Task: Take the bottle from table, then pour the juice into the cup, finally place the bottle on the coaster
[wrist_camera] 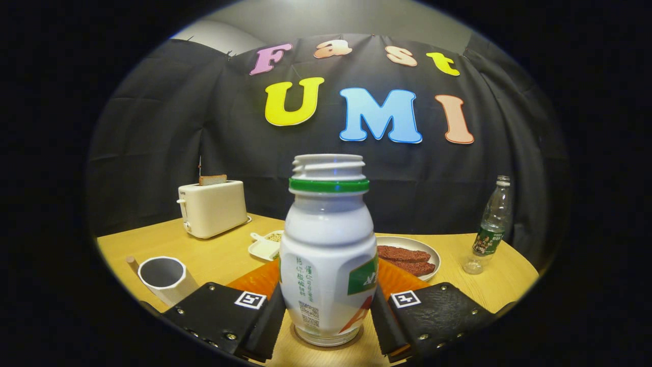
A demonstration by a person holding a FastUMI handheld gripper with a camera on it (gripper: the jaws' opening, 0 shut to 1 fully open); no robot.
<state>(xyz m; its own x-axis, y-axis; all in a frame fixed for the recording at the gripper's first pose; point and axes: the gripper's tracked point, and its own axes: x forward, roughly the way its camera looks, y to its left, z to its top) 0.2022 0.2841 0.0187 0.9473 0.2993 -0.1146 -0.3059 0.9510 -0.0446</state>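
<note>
Hand-held gripper (pixel 328 313) flanking smooth rounded bottle (pixel 327 255), uncapped

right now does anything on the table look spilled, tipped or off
Nothing stands out. The capless white bottle stands upright between the gripper fingers, and the cup and clear bottle are upright, with no spill on the table.

The white plastic bottle with a green neck ring (pixel 328 250) stands upright and uncapped on the wooden worktop (pixel 224 255), near. Just behind it lies a flat orange coaster (pixel 260 280). To the near left, a white cup (pixel 164 278) sits tilted, its open mouth showing.
</note>
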